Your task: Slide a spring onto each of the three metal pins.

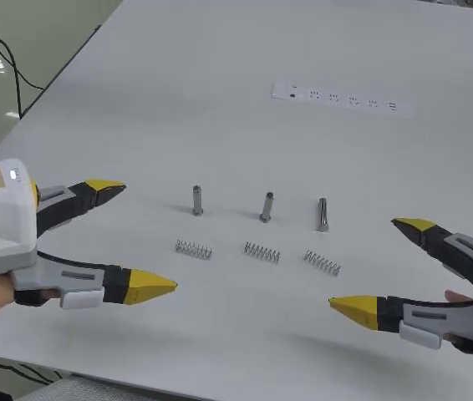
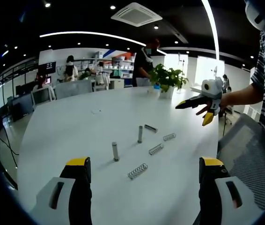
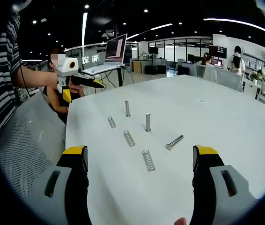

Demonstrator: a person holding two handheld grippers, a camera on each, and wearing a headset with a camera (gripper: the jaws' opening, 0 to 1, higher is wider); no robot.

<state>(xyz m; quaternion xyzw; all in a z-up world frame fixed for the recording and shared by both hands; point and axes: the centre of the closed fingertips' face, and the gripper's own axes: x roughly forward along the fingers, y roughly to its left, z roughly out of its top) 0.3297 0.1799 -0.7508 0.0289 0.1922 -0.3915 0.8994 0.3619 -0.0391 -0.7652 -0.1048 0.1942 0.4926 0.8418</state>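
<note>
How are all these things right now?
Left grey metal pin: upright, bare.
Middle grey metal pin: upright, bare.
Right grey metal pin: lying down, bare.
Three coiled metal springs: lying loose, on no pin.
Left hand-held gripper: open, empty.
Right hand-held gripper: open, empty.

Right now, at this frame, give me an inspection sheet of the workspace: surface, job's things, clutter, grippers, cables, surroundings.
Surface: white table, no marks or spills seen.
Job's things: three metal pins in a row; left pin and middle pin upright, right pin lying on its side. Left spring, middle spring and right spring lie flat, one before each pin, none on a pin.
Clutter: white power strip on the far side.
Grippers: left gripper and right gripper open, holding nothing.
Cables: dark cable beyond the table's left edge.
Surroundings: open office with people, potted plant, laptop.
</note>
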